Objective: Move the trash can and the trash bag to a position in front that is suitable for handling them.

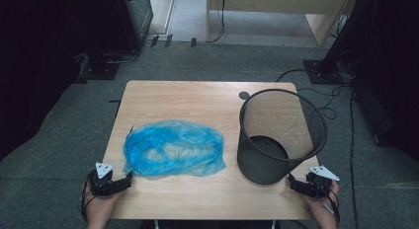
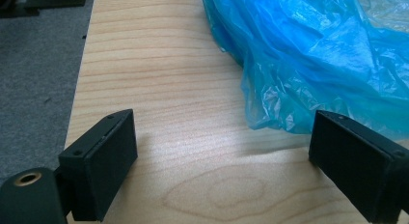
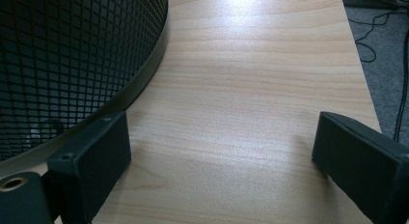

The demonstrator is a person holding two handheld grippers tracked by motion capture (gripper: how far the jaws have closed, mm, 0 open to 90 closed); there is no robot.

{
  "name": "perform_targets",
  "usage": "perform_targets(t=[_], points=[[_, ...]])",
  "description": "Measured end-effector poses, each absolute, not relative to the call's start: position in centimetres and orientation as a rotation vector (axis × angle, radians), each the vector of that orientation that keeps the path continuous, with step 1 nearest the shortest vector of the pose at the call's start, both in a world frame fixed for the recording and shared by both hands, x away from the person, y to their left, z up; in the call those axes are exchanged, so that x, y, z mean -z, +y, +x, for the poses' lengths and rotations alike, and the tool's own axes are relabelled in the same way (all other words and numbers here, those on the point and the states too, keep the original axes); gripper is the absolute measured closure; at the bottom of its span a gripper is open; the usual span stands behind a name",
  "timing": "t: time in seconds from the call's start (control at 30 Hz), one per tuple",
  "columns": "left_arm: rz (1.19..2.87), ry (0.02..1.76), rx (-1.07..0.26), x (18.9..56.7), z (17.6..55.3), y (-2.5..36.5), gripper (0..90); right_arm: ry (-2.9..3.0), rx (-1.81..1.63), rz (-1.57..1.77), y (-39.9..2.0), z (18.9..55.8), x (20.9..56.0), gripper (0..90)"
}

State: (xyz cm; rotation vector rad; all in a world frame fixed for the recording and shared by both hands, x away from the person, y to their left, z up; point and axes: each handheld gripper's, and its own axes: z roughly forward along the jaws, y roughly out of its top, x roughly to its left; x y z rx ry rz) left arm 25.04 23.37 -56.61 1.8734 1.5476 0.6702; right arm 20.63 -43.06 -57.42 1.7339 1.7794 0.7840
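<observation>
Start position, nothing grasped: left claw [image 1: 129,177] spread, blue plastic bag [image 1: 173,148] just ahead-right of it on counter [image 1: 197,93]; right claw [image 1: 291,181] spread beside mesh wastebasket [image 1: 279,135]; next likely pinch the bag's near edge.
</observation>
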Motion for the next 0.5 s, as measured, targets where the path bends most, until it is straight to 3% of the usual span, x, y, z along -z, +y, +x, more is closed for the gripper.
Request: perform_targets(t=[0.17, 0.5], points=[[1.869, 1.55, -0.669, 56.6, 25.09, 23.38, 9.9, 1.746, -0.799, 1.752, -43.28, 20.51, 57.36, 10.4], [1.837, 1.573, -0.656, 56.52, 25.01, 23.63, 9.9, 1.598, -0.897, 1.753, -43.82, 19.8, 56.71, 8.7]])
